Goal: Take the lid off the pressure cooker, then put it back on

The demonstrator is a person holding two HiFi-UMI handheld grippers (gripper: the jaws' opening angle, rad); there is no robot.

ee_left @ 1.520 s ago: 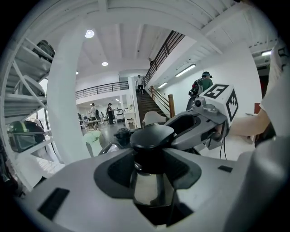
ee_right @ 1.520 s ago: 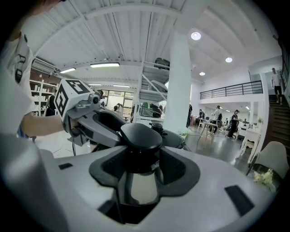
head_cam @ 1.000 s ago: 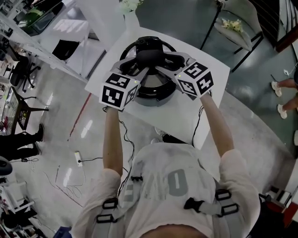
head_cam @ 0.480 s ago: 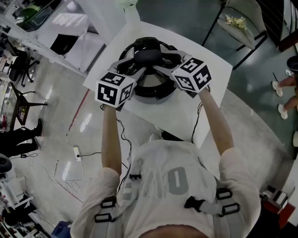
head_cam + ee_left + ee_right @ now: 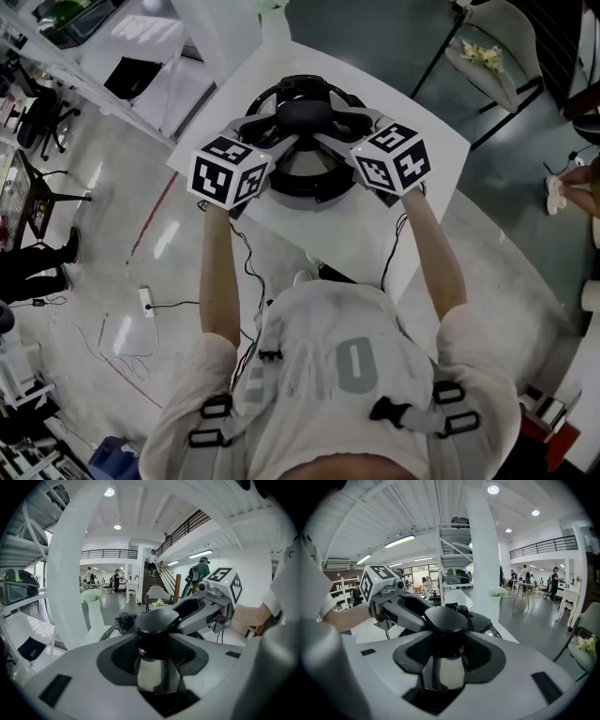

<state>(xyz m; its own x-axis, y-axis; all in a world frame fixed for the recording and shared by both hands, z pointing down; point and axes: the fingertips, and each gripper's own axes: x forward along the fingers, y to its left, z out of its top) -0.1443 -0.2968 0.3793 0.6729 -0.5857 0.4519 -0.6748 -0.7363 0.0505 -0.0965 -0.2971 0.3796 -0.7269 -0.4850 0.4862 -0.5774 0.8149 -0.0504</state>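
white shirt [image 5: 339, 364]: on the person nearest me, dark harness straps buckled across it, both bare arms stretched forward over the table.
marker cubes: one at the back of each tool, the left cube [image 5: 228, 172] and the right cube [image 5: 391, 159] level with each other, just this side of the cooker.
left gripper [image 5: 279, 134]: comes in at the knob from the left, pointing slightly downward; its jaws are clamped on the neck under the knob's cap.
right gripper [image 5: 327, 132]: comes in from the right, opposite the left one; its jaws are closing, the knob's neck sits between them and the dark pads look pressed against it.
knob [image 5: 302, 112]: black, round-capped, at the centre of the lid, right between the two tools, whose tips nearly meet around it.
lid [image 5: 305, 167]: steel, seated on the cooker, mostly covered by the grippers; whether it is locked, i cannot tell.
pressure cooker [image 5: 283, 187]: stands near the middle of the table, a dark ring showing below the two tools.
table [image 5: 375, 234]: white, square, set corner-on to the person.
vase [image 5: 92, 617]: white, with pale flowers, at the table's far side beyond the cooker.
chair [image 5: 494, 42]: farther off to the right, flowers lying on its seat.
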